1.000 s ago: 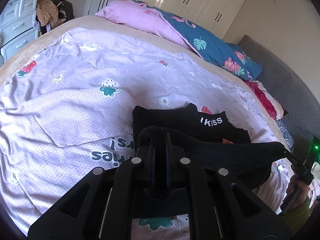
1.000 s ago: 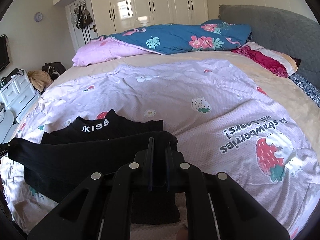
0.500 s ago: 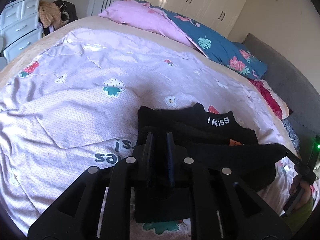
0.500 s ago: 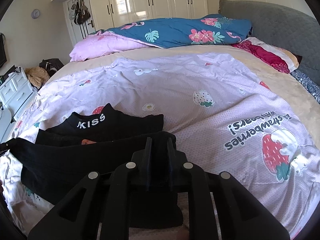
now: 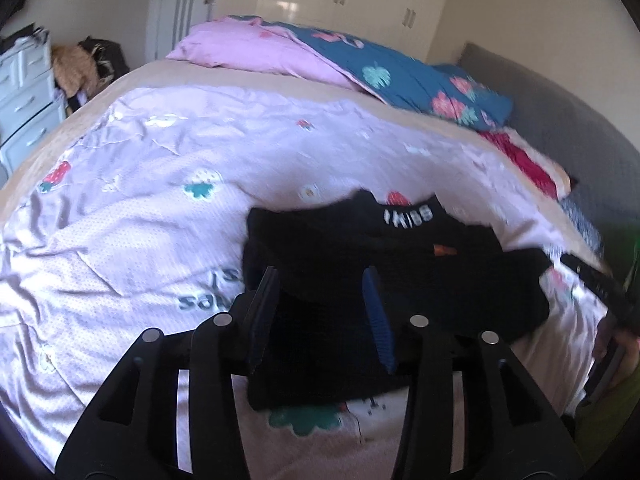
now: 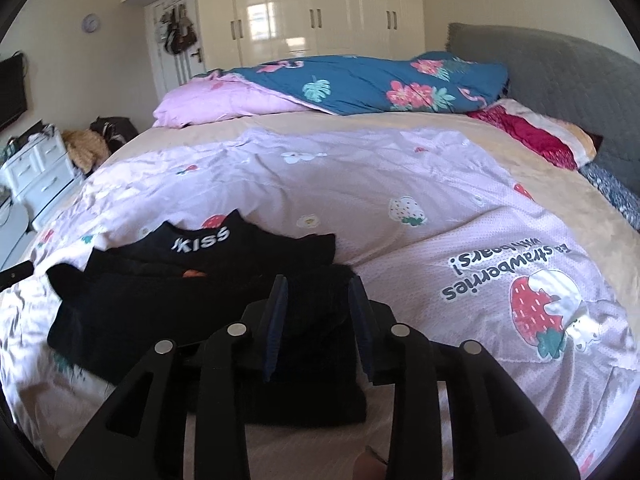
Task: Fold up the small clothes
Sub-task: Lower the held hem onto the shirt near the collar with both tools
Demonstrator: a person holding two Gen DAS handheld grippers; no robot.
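Bedroom, bed [image 6: 360, 128] under a lilac strawberry-print quilt [image 6: 400, 200]. Black garment [image 5: 400, 272] with white "KISS" lettering lying folded on the quilt near its front edge. Left gripper [image 5: 324, 276] spread wide over it, gripping nothing; right gripper [image 6: 318, 284] likewise parted above its edge. Floral duvet [image 6: 380, 80] heaped behind.

The black top [image 6: 132, 312] was matt knit cloth. The strawberry-print quilt [image 6: 400, 248] looked smooth, faintly sheeny and dimpled. The wardrobe doors [image 6: 320, 12] were glossy; the headboard [image 6: 560, 80] was matt grey fabric.
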